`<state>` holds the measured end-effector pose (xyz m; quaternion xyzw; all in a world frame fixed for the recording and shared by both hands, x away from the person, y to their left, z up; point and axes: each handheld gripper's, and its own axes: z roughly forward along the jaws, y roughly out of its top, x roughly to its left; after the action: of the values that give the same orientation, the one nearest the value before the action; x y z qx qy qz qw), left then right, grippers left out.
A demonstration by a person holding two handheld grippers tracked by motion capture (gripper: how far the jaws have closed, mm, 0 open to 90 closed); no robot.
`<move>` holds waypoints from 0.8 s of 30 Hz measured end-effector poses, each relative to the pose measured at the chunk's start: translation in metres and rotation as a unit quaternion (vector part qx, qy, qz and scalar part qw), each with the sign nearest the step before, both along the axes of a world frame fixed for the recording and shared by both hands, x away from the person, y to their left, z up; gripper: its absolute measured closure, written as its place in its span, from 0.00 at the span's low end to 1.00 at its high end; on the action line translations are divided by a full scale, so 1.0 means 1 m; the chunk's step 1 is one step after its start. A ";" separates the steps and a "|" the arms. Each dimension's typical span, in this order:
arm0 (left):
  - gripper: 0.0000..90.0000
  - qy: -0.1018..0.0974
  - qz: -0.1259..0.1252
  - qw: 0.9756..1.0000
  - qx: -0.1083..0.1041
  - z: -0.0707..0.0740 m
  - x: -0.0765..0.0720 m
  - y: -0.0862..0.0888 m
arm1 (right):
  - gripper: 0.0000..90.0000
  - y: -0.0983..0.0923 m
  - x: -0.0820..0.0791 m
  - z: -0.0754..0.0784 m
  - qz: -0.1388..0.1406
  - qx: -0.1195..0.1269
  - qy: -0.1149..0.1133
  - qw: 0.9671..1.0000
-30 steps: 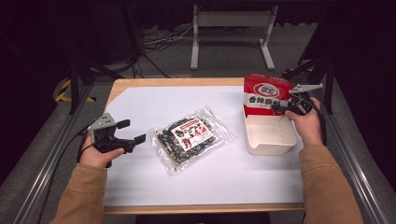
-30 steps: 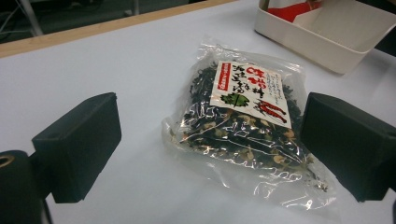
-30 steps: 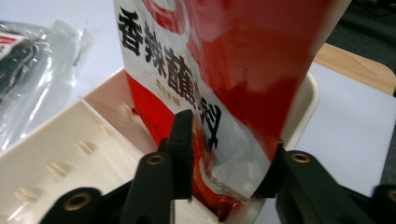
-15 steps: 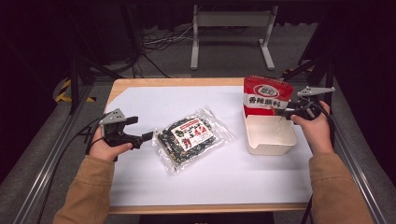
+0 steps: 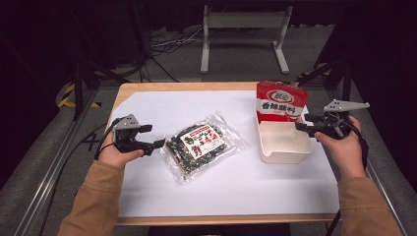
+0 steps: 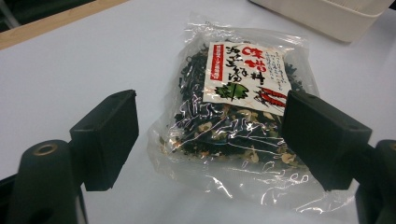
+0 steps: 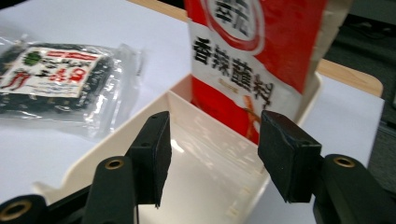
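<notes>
Left gripper (image 5: 156,144): it is sitting just left of the seaweed packet (image 5: 199,146), closer to it than a second ago. Its fingers (image 6: 105,137) have just been narrowing but are standing released, the packet's near end lying ahead of them and between them, nothing pressed.

Right gripper (image 5: 301,127): it is backing off to the right of the white tray (image 5: 284,157) and hanging clear of it. Its fingers (image 7: 152,156) have just been spreading and are now released and empty.

Red pouch (image 5: 280,101): it is standing upright in the far end of the white tray, leaning on the far wall, with nothing gripping it any more.

Meaning: the pouch looks delivered, so the work is probably passing to the left hand, which is lining up to take the seaweed packet.

Seaweed packet: it is lying flat on the bench (image 5: 147,105), left of the white tray and apart from it, label up.

Tray space: the near part of the white tray, in front of the pouch, is lying bare.

Obstacles: nothing is lying between the packet and the white tray. The packet's loose clear film and the upright pouch, which could topple if nudged, are the likely snags.
</notes>
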<state>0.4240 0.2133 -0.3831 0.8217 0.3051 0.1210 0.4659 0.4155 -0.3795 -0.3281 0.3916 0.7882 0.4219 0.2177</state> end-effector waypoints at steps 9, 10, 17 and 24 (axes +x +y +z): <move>0.27 0.023 -0.006 1.000 0.012 0.001 0.001 0.000 | 0.52 0.019 -0.017 0.002 0.036 0.007 -0.008 0.999; 0.27 0.027 -0.009 1.000 0.009 0.001 0.002 0.001 | 0.52 0.021 -0.020 0.003 0.040 0.005 -0.010 0.999; 0.32 0.029 -0.014 0.999 0.009 0.002 0.000 0.001 | 0.52 0.038 -0.035 0.001 0.068 0.001 -0.019 0.998; 0.27 0.023 -0.008 1.000 -0.003 0.002 -0.002 -0.001 | 0.54 0.048 -0.048 -0.005 0.093 0.015 -0.017 0.995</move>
<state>0.4219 0.2124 -0.3806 0.8254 0.3096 0.0974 0.4619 0.3680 -0.3313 -0.3327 0.3126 0.8107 0.4592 0.1851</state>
